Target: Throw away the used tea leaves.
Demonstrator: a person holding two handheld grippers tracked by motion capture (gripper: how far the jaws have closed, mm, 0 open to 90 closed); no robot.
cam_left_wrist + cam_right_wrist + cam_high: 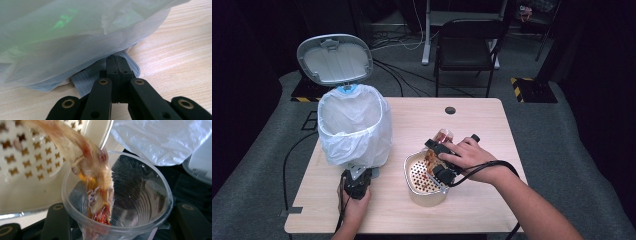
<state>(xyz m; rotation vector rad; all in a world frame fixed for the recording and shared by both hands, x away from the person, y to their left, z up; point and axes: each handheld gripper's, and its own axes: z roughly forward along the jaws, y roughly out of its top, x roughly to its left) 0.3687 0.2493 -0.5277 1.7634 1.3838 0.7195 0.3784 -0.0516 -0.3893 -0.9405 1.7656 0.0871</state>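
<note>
A clear plastic cup is tipped on its side between the jaws of my right gripper, which is shut on it. Wet orange-red food scraps slide from the cup's mouth toward a cream perforated strainer. From above, the right gripper hovers over the strainer bowl near the table's middle. My left gripper is shut with nothing in it. Its tips rest on the grey ribbed foot of a bin lined with a white bag.
The bin's grey lid stands open at the back left. The bag hangs low over the left gripper. The wooden table has a cable hole at its far edge. A black chair stands behind the table.
</note>
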